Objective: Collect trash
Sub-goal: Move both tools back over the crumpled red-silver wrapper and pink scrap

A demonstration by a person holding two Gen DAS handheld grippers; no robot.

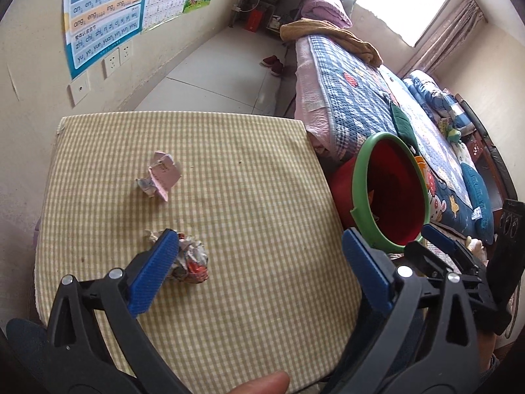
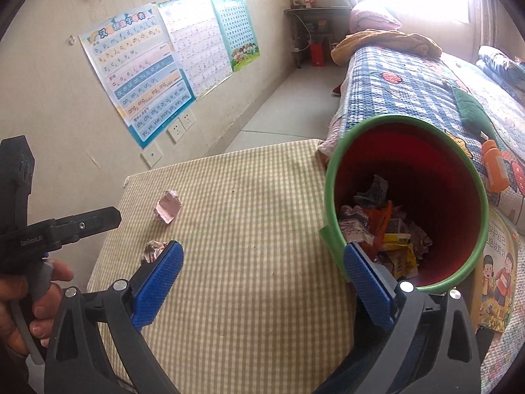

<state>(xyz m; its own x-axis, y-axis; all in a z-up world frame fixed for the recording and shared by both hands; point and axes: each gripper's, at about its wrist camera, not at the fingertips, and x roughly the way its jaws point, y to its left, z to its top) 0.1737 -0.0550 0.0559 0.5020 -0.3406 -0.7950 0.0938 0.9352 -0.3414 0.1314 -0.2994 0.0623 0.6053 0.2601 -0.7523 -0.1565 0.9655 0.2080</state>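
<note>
Two trash pieces lie on the checked cushion top [image 1: 246,197]: a pink folded paper [image 1: 162,174] at the far left and a crumpled wrapper [image 1: 192,257] nearer, just right of my left gripper's left fingertip. My left gripper [image 1: 259,272] is open and empty above the cushion. A red bin with a green rim [image 2: 407,203] is tilted at the cushion's right edge and holds several wrappers [image 2: 384,229]. My right gripper [image 2: 262,282] is open, its right finger [image 2: 367,282] at the bin's rim. The pink paper [image 2: 168,205] and the crumpled wrapper [image 2: 154,249] also show in the right wrist view.
A bed with a blue patterned quilt [image 1: 377,105] runs along the right. A wall with posters [image 2: 147,75] and sockets is on the left. A picture book [image 2: 495,275] and an orange bottle [image 2: 495,164] lie on the bed by the bin. Tiled floor lies beyond.
</note>
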